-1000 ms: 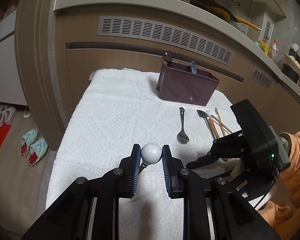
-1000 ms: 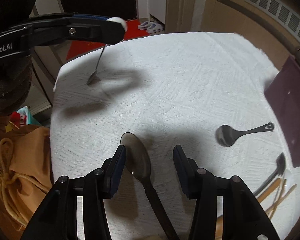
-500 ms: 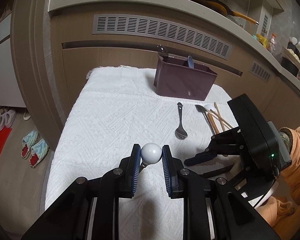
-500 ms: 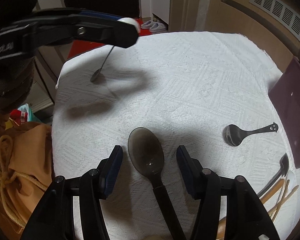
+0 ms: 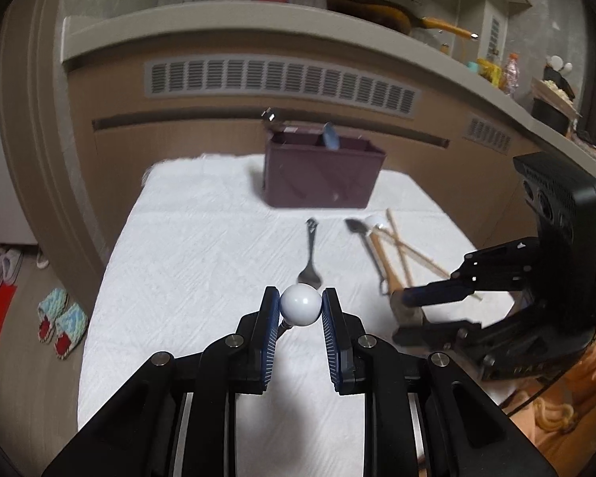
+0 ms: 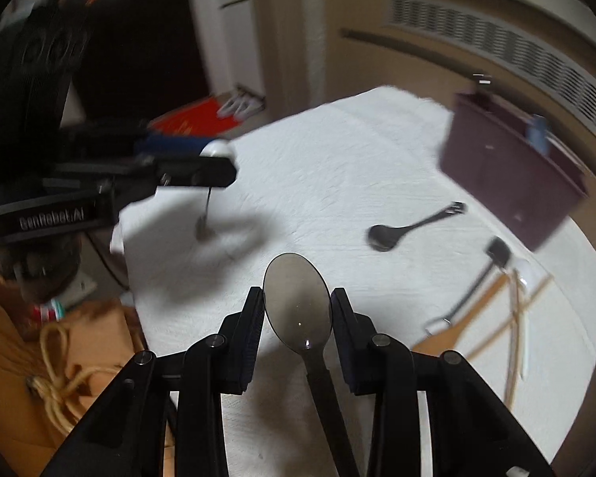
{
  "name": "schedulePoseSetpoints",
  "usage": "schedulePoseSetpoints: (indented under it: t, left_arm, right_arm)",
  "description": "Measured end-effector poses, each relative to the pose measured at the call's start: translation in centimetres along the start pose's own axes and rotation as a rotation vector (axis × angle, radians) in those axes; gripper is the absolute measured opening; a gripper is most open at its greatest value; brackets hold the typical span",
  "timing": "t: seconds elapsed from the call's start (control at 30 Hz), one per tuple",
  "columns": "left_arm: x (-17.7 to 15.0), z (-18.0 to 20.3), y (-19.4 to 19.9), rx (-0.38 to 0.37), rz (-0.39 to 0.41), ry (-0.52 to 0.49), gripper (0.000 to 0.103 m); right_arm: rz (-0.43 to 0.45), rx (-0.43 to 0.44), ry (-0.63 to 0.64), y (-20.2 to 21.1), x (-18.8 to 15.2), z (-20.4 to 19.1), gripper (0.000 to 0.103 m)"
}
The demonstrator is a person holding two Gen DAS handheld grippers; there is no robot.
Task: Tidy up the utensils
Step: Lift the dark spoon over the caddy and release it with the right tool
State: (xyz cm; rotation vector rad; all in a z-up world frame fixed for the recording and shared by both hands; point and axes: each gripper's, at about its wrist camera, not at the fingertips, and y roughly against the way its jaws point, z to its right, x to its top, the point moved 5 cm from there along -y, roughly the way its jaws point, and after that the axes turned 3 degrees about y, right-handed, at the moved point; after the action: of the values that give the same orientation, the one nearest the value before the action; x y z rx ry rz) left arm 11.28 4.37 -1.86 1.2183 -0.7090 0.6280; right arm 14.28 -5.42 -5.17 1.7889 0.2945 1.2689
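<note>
A smoky translucent plastic spoon (image 6: 298, 304) sits low in the middle of the right wrist view, its bowl pinched between the right gripper (image 6: 298, 310), whose jaws have just been closing on it. The left gripper (image 5: 300, 310) clamps the white ball end (image 5: 300, 304) of a thin metal spoon. Beyond lie a black spoon (image 5: 310, 262) and wooden utensils (image 5: 393, 250) on the white cloth (image 5: 202, 262), before a maroon utensil bin (image 5: 322, 175).

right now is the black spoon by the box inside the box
No, the black spoon lies on the white cloth in front of the box.
</note>
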Motion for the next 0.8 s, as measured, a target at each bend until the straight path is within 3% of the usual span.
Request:
schedulePoseSetpoints:
  t: [0.17,0.3,0.33,0.47,0.6,0.8]
  left_arm:
    - [6.4,2.5,2.0,-0.066,0.125,-0.035,0.022]
    - [14.4,3.8,3.1,-0.145,0.25,-0.04,0.022]
    - [16.2,4.0,3.0,-0.171,0.272,-0.025,0.022]
    - [21.8,4.6,2.2,-0.219,0.354,-0.018,0.022]
    - [26.1,4.5,-0.7,-0.254,0.405,-0.021,0.022]
    - [29.2,2.9,-7.8,-0.272,0.364,0.054,0.022]
  right_arm:
    - [0.196,-0.119,-0.134,7.2,2.8,3.6,0.031]
    - [0.381,-0.207,-0.215,13.7,7.8,7.7,0.029]
    - [0.43,-0.234,-0.233,15.1,9.2,8.9,0.014]
    - [0.559,-0.299,-0.284,18.8,13.5,12.8,0.01]
    - [0.582,-0.343,-0.274,19.1,15.7,15.3,0.007]
    - [0.479,-0.357,-0.279,15.2,15.8,19.4,0.006]
